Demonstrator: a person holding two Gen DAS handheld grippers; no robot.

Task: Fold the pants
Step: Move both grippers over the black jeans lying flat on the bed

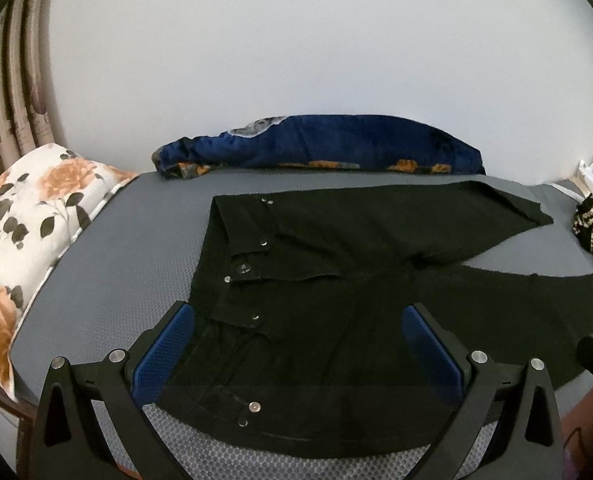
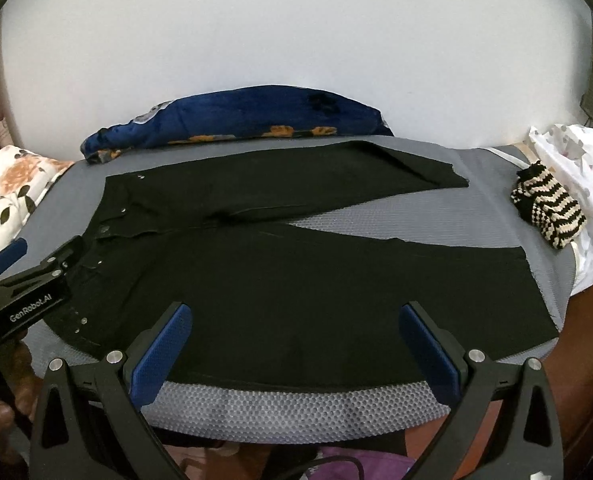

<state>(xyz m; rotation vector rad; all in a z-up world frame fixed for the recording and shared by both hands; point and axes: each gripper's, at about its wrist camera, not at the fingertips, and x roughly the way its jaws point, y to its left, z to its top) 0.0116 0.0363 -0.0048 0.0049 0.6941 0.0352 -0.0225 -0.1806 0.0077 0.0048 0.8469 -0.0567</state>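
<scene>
Soft, even, diffuse light, no glare. Strong fisheye bending with dark vignette at corners. Pants (image 1: pixel 336 240) render near-black, folds barely readable. Faint shadow under their near edge. Pillow (image 1: pixel 24 232) and frame edges slightly soft; centre sharp.

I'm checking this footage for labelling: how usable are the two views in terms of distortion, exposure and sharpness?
Left wrist view: strong fisheye bending with dark corner vignetting; the black pants lose almost all fold detail, though the snaps glint. Right wrist view: same curvature; the grey mat texture is sharp up close, and the wall is evenly lit without glare.
</scene>
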